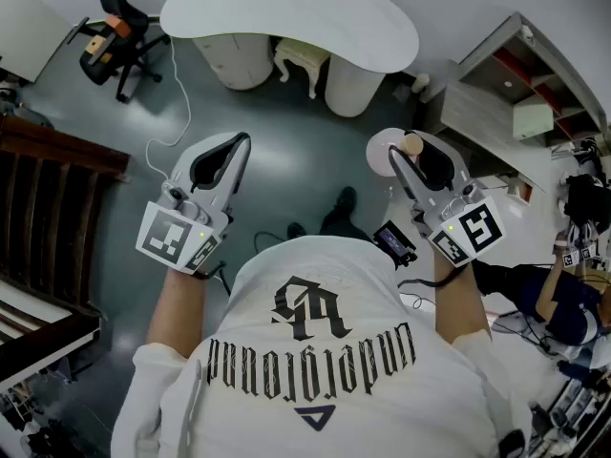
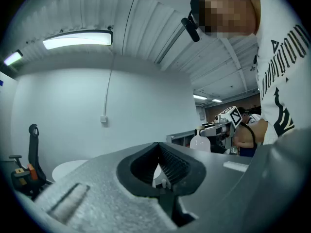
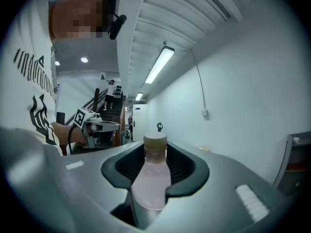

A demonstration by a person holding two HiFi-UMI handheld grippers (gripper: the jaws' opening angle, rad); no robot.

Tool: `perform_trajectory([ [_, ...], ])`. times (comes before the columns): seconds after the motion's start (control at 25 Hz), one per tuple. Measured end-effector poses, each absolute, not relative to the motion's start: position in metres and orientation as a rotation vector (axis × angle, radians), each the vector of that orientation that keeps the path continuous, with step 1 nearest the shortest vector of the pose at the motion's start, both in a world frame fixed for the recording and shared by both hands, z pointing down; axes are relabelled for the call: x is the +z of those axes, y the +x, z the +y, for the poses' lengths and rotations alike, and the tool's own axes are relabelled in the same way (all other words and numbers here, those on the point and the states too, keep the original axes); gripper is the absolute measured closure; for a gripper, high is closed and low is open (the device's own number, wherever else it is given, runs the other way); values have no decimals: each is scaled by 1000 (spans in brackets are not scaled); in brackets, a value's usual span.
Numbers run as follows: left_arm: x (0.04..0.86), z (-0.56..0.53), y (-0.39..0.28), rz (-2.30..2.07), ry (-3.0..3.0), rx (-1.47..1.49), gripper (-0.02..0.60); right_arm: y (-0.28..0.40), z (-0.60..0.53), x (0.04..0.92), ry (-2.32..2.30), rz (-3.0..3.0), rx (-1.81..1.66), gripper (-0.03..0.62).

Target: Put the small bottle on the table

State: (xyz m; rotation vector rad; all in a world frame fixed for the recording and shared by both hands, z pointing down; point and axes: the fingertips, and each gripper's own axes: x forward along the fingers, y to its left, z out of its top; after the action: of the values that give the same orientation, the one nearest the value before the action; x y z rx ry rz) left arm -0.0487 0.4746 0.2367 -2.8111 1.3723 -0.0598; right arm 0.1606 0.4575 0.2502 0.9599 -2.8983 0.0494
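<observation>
1. Bottle [image 3: 150,178]: small, translucent, with a tan cap [image 3: 155,141]. It sits between the jaws of the right gripper [image 3: 156,154], cap end pointing away from that gripper's camera.
2. The right gripper's pads press on both sides of the bottle body, so it is gripped, with the cap poking out past the jaw tips.
3. In the head view the bottle [image 1: 385,146] is up in the air in the right gripper [image 1: 410,153], over the grey floor [image 1: 286,175]. It is not on the table [image 1: 286,17], which stands well apart, ahead of the person.
4. Left gripper [image 1: 239,146]: jaws closed tip to tip, nothing between them. The left gripper view shows its tips [image 2: 156,147] meeting, with only the hollow between the pads behind them.
5. The two grippers are held side by side, well apart, in front of the person's shirt [image 1: 315,351].
6. Around:
   - stool [image 1: 301,60] under the table
   - chair [image 1: 115,36] far left
   - cable [image 1: 179,93] on the floor
   - shelf [image 1: 520,93] to the right
   - wooden stairs [image 1: 48,189] on the left
</observation>
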Motion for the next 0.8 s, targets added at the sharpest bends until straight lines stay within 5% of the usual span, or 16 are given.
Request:
perform_trajectory([
  [0.8, 255, 362, 8, 1420, -2837, -100, 575, 203, 340, 256, 893, -2933, 57, 456],
])
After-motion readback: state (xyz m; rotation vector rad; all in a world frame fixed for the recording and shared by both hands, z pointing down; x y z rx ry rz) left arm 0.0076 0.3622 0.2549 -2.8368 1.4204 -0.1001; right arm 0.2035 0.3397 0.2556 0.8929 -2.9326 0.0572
